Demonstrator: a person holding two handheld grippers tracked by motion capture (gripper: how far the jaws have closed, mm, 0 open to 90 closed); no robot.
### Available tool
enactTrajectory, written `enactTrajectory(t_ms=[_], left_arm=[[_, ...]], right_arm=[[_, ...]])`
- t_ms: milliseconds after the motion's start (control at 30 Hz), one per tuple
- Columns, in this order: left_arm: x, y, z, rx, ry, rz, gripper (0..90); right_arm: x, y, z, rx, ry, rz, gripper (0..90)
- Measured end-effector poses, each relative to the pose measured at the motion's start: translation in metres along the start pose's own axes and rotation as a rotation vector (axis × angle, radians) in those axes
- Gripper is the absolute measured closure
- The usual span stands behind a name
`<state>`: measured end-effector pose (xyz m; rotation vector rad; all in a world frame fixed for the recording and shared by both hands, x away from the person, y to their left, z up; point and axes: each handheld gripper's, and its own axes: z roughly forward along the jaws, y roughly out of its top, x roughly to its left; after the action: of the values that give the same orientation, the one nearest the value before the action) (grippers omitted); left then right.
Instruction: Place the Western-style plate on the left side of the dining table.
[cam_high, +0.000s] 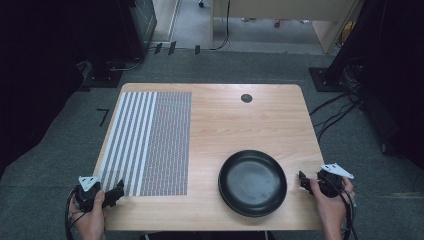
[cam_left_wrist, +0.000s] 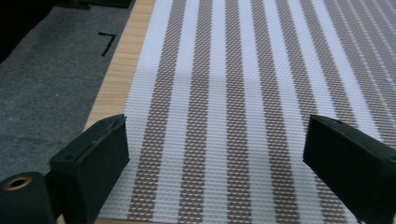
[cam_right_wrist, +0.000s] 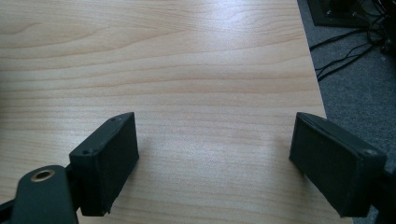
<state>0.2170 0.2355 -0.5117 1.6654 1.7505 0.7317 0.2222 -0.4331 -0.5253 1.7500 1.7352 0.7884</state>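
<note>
A black plate (cam_high: 253, 182) lies on the wooden table (cam_high: 225, 120) at the front right. A woven placemat (cam_high: 149, 142) with brown and white stripes covers the table's left part. My left gripper (cam_high: 117, 191) is held at the mat's front left corner, open; in the left gripper view its jaws stand wide over the striped placemat (cam_left_wrist: 224, 93) with nothing between them. My right gripper (cam_high: 303, 181) sits just right of the plate near the table's right edge, open. The right gripper view looks along bare wood (cam_right_wrist: 187, 70), jaws wide apart and empty.
A dark round cable hole (cam_high: 246, 98) sits near the table's far edge. Grey carpet surrounds the table, with cables (cam_high: 335, 112) on the floor at the right and dark equipment stands (cam_high: 107, 70) at the back left. A black tape mark (cam_left_wrist: 107, 43) lies on the carpet left of the table.
</note>
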Motion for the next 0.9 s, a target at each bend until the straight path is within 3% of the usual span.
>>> enactTrajectory(t_ms=[33, 167, 267, 500, 900], left_arm=[[-0.003, 0.002, -0.002, -0.009, -0.018, 0.004, 3.0], [-0.008, 0.005, -0.003, -0.020, -0.025, 0.008, 3.0], [-0.016, 0.008, -0.004, -0.031, -0.057, 0.002, 3.0], [-0.040, 0.015, -0.004, -0.034, -0.106, 0.048, 3.0], [-0.064, 0.017, -0.003, -0.033, -0.150, 0.087, 3.0]], right_arm=[[0.000, 0.000, 0.000, 0.001, -0.002, 0.003, 13.8], [0.000, 0.000, 0.000, 0.002, -0.002, 0.002, 13.5], [0.000, 0.000, 0.000, 0.002, -0.002, 0.003, 13.5], [0.002, 0.000, -0.002, 0.005, -0.012, 0.009, 14.0], [0.006, 0.003, -0.015, -0.033, 0.007, 0.028, 14.3]])
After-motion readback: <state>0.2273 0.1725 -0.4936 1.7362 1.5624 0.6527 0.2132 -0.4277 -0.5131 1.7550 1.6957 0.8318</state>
